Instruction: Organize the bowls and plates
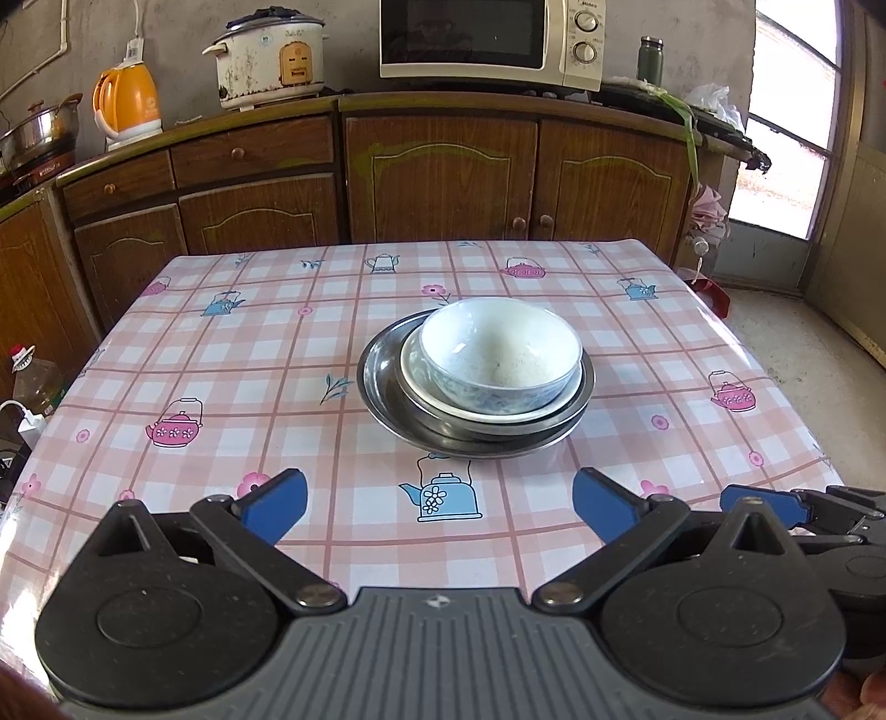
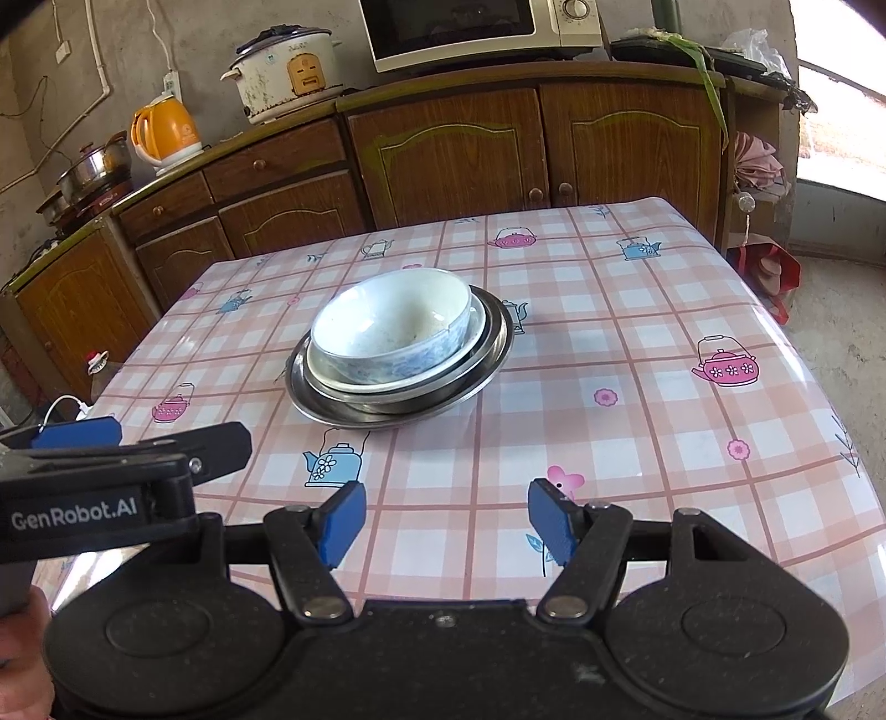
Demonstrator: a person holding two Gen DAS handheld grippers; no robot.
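Observation:
A blue-and-white bowl (image 1: 501, 354) (image 2: 390, 332) sits in a white plate (image 1: 421, 382) (image 2: 326, 382), which sits in a steel plate (image 1: 382, 387) (image 2: 482, 365) at the middle of the table. My left gripper (image 1: 440, 507) is open and empty, above the near table edge, short of the stack. My right gripper (image 2: 448, 520) is open and empty, near the front edge, to the right of the left one. The right gripper shows at the right edge of the left wrist view (image 1: 797, 507); the left gripper shows at the left edge of the right wrist view (image 2: 111, 443).
The table carries a pink checked oilcloth (image 1: 221, 360) (image 2: 664, 387). Behind it stand wooden cabinets (image 1: 443, 171) with a microwave (image 1: 493, 41), a rice cooker (image 1: 266, 58), an orange kettle (image 1: 124, 102) and a pot (image 1: 39, 138). An oil bottle (image 1: 33, 382) stands left of the table.

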